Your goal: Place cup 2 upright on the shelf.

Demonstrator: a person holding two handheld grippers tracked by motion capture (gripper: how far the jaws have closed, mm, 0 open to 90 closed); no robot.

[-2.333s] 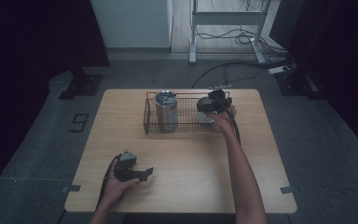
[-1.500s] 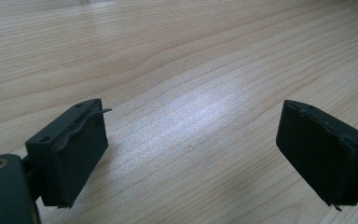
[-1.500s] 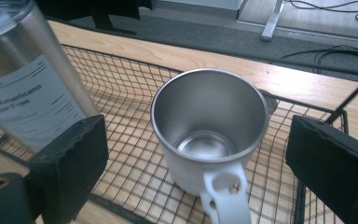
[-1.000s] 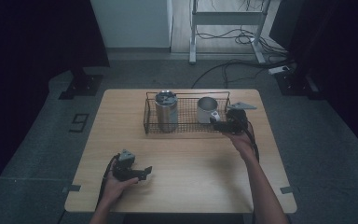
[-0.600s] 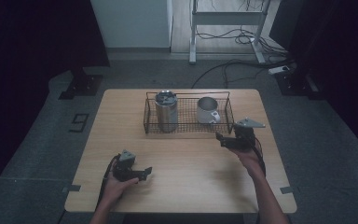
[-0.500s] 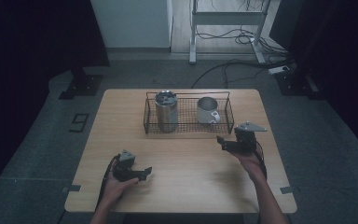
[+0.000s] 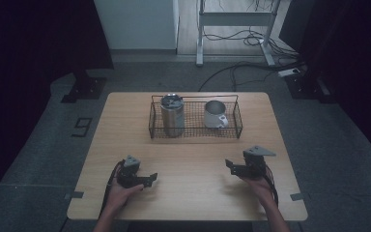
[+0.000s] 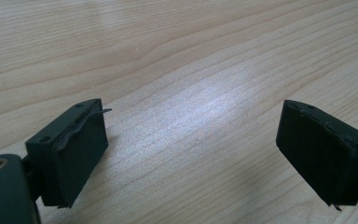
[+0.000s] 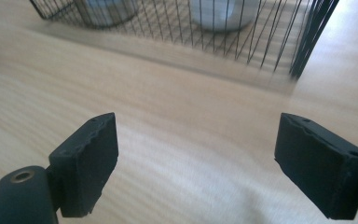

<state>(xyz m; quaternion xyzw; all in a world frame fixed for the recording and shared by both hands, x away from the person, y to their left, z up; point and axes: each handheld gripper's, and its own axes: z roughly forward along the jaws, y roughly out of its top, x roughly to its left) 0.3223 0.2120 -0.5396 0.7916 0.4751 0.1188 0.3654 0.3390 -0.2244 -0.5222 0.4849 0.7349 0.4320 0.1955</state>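
Both claws sat idle low in the high view. Left gripper (image 7: 147, 179) at lower left, jaws apart, nothing between them, bare table (image 8: 177, 70) under it. Right gripper (image 7: 232, 166) at lower right, jaws also spread and empty, aimed toward the wire basket (image 7: 236, 129) at upper centre. White mug (image 7: 215, 114) stood upright in the basket's right half, steel canister (image 7: 172, 115) upright in its left half, the two apart. Right gripper lay nearer the mug, left nearer the canister; both well short of the basket.
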